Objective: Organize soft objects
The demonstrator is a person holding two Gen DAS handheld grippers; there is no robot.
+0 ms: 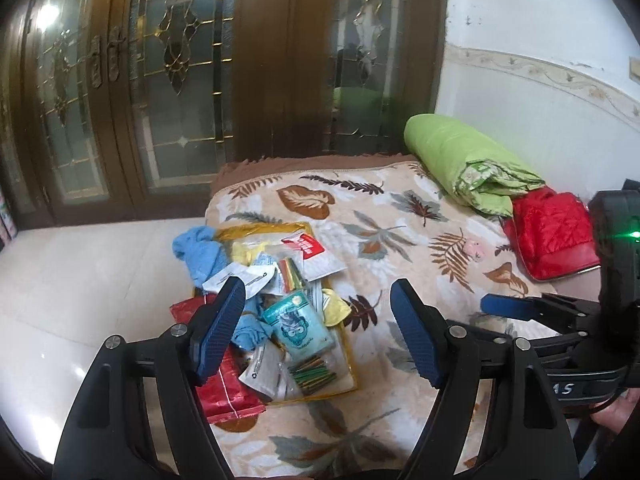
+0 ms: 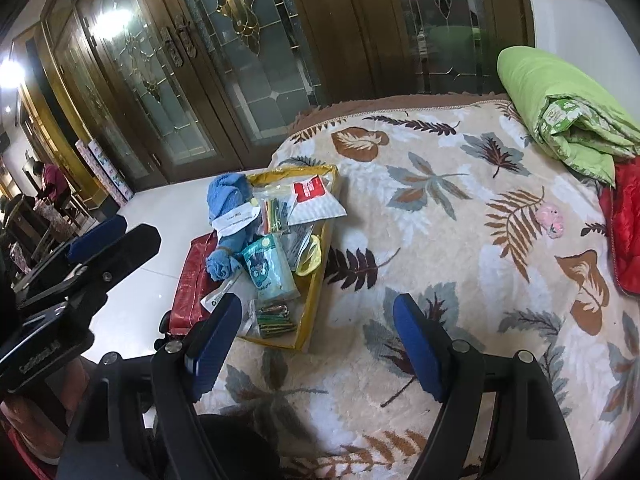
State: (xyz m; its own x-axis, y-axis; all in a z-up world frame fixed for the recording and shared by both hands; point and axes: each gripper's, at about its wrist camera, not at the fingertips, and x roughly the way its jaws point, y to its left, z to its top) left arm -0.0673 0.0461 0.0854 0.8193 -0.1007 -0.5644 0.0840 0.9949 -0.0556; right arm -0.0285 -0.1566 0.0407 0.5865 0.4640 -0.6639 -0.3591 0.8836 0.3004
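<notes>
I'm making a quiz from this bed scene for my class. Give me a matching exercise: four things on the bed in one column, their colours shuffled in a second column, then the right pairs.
Things:
1. quilt
2. cloth
3. jacket
4. toy

Colours:
A. pink
B. red
C. green
D. blue

Pairs: 1-C, 2-D, 3-B, 4-A

The folded quilt lies at the bed's far right corner, the jacket just in front of it, the cloth in the yellow-edged bag near the left edge, and the small toy on the leaf-print blanket.
</notes>
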